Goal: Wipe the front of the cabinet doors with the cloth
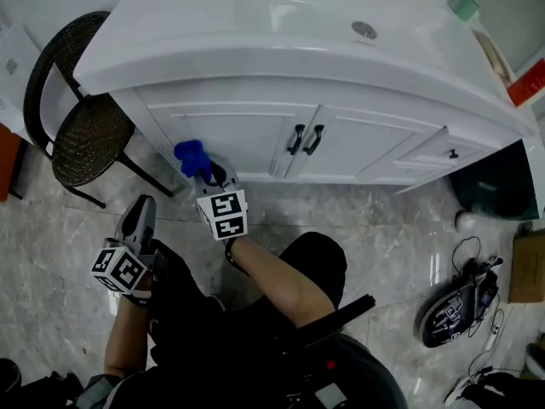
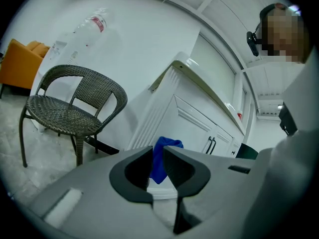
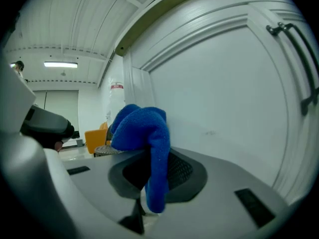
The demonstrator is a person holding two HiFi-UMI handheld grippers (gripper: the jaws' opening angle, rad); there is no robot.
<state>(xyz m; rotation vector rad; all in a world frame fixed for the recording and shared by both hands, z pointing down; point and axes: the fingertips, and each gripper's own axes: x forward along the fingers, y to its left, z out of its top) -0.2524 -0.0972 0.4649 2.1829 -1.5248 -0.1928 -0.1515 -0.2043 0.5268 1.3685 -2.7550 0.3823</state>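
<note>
Clamping the cloth (image 3: pixel 142 128), the right gripper (image 3: pixel 155 159) has its fingers drawn in on a blue fold. The rest bunches up past the fingertips and one tail droops back between them. That wad is the leading part, so it should meet the surface before any finger does.

The left door (image 3: pixel 219 108) lies straight ahead of those fingers and runs off to their right, with the handles (image 3: pixel 299 59) at its far edge. From the head view the cloth (image 1: pixel 189 154) sits low on the left door (image 1: pixel 230 139), close to the cabinet's outer corner. The handles (image 1: pixel 303 139) are well off to the right of the right gripper (image 1: pixel 210 174). Whether the cloth is pressed on the panel or only just short of it cannot be told.

By my reading, the wipe turns on this: nearly all the door front lies to the right of the fingers and above them. The stroke would therefore need to run toward the handles with the wad kept facing the panel.

The left gripper (image 1: pixel 140 214) hangs back, lower and farther from the cabinet. Its fingers stand only narrowly apart with nothing between them. Through that gap in the left gripper (image 2: pixel 158 152) the cloth (image 2: pixel 165 145) shows ahead against the door (image 2: pixel 194 123). The right gripper is clearly the nearer one, and the one placed to do the wiping.
</note>
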